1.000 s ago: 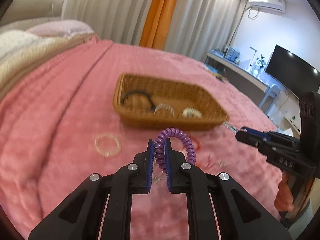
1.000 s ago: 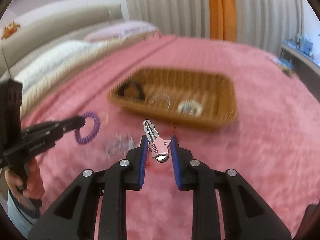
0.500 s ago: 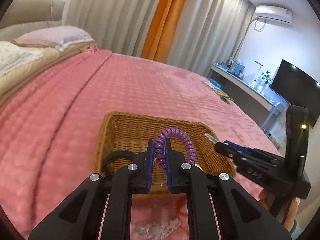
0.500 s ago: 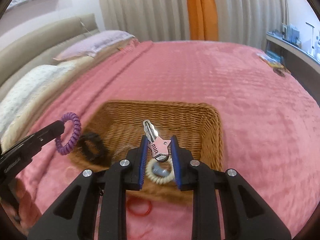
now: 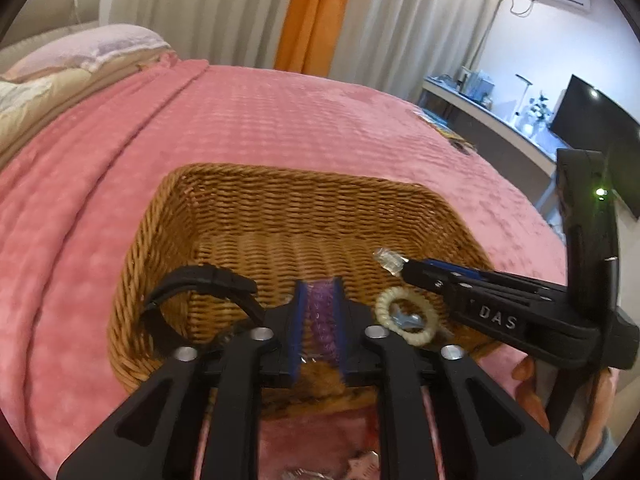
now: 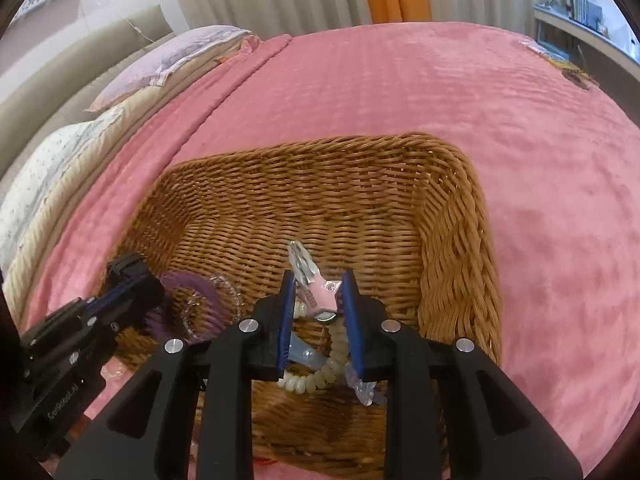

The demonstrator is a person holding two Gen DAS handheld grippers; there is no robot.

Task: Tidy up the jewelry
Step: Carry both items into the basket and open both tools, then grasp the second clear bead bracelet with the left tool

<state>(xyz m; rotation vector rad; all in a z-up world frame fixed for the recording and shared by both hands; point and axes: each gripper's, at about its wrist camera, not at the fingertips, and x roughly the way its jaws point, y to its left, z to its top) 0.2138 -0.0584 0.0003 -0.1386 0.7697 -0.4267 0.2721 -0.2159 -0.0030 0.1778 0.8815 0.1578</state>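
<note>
The wicker basket (image 6: 448,216) sits on the pink bedspread (image 6: 400,80), and both my claws hang over its near end. Inside it I see a black band (image 5: 200,280) standing on edge at the near left, a cream coil hair tie (image 5: 404,316) lying flat at the near right with a small pale-blue piece (image 6: 304,354) across it, and a clear ring (image 6: 208,300) beside the purple coil.

My left claw (image 5: 318,320) is letting go: its jaws are opening, and the purple coil tie (image 5: 320,316) shows between the blue pads, blurred, so I cannot tell whether either pad touches it. From the right view the purple coil (image 6: 192,300) appears down in the near left of the basket, right at the left claw's tip, half covered by it.

My right claw (image 6: 318,300) is opening as well. The pink hair clip (image 6: 320,296) sits between its pads, silver end pointing up and away, over the cream coil; the right pad seems to be against it, the left pad's contact I cannot make out.

Near the bottom edge of the left view, outside the basket, lie some small glittery pieces (image 5: 352,464), cut off by my own fingers and too blurred to name. Something clear (image 6: 364,388) pokes out below my right finger, unclear too. At the right of the left view, fingers of the hand (image 5: 528,396) holding the other claw show.
</note>
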